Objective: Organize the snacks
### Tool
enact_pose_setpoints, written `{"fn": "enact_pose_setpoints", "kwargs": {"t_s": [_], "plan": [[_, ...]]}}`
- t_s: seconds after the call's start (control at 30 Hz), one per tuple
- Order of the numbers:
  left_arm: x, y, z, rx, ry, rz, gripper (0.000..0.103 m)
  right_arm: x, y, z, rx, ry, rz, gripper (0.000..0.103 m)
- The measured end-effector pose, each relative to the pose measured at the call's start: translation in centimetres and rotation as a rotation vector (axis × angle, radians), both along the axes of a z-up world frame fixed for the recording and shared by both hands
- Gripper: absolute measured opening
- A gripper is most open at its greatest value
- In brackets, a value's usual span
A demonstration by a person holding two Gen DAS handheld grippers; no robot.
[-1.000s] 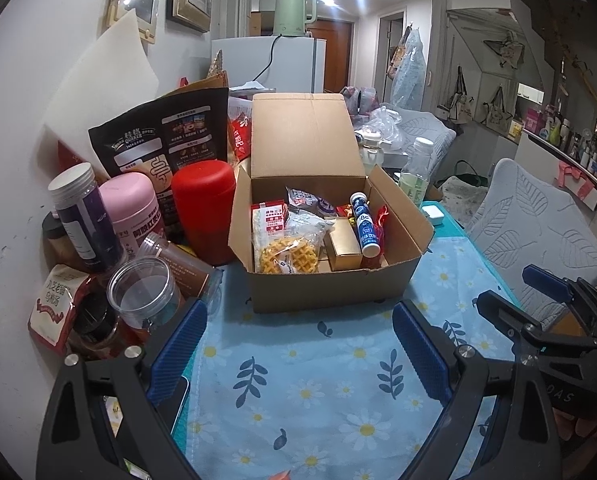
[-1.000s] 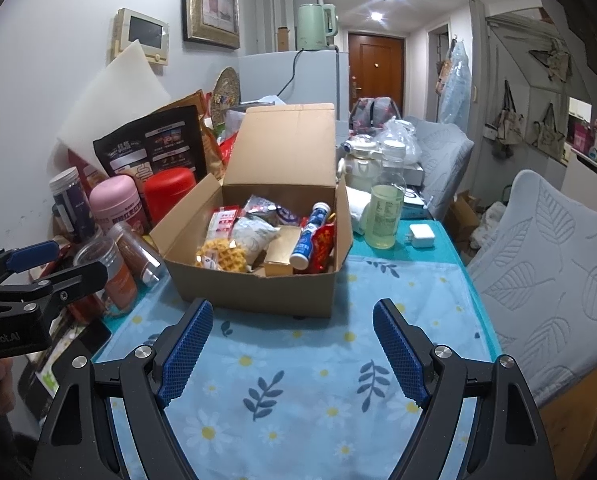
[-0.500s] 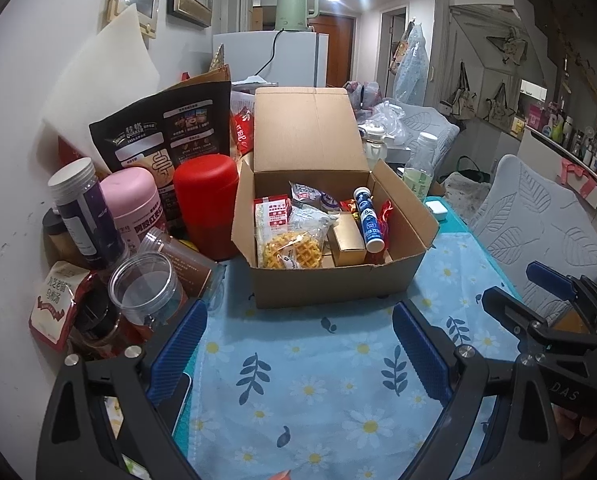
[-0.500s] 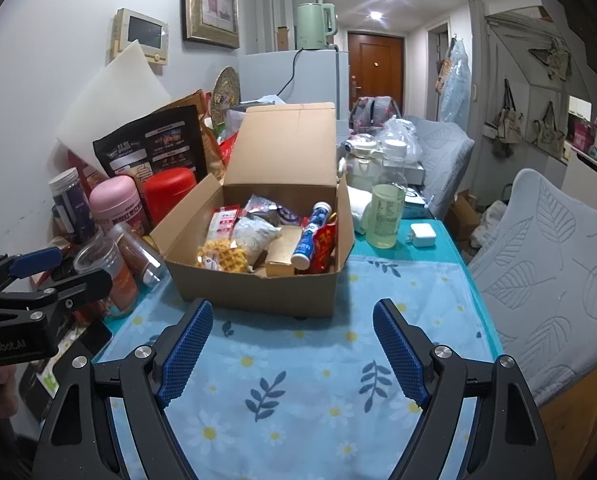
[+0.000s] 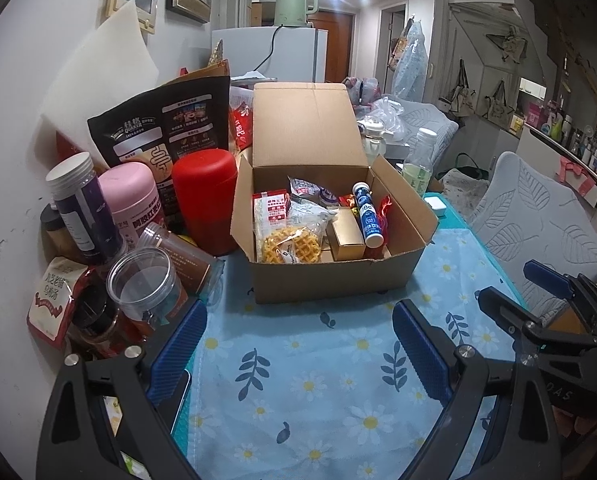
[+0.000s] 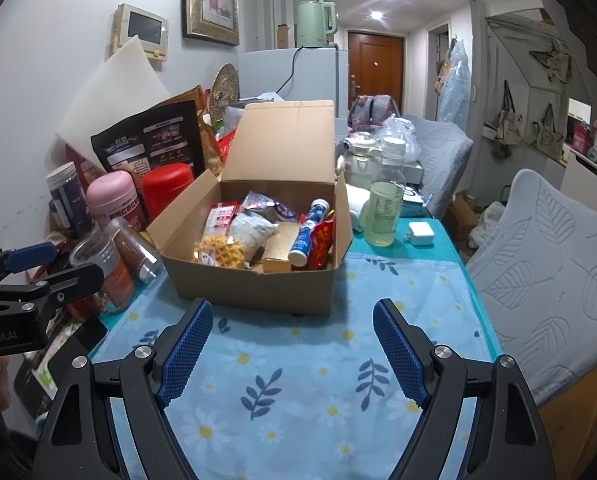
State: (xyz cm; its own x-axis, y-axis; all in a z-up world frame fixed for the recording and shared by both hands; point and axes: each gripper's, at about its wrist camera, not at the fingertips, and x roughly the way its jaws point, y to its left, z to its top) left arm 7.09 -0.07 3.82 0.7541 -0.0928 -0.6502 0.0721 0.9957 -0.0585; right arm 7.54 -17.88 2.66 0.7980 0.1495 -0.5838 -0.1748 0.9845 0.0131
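Left wrist: left gripper (image 5: 298, 344) spread before cardboard box (image 5: 330, 276); right gripper (image 6: 290, 344) likewise.

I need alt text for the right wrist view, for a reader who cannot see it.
An open cardboard box of snacks sits on a floral tablecloth, with the open, empty right gripper in front of it. Jars and canisters crowd its left side; a bottle stands to its right.
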Motion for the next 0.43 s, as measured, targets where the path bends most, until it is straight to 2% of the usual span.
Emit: {"fn": "enact_pose_setpoints", "kwargs": {"t_s": [0.43], "plan": [[1.3,-0.3,-0.6,0.000,0.025,-0.001,0.096,0.9,-0.3,-0.5,0.009,0.014,-0.017,0.083]]}}
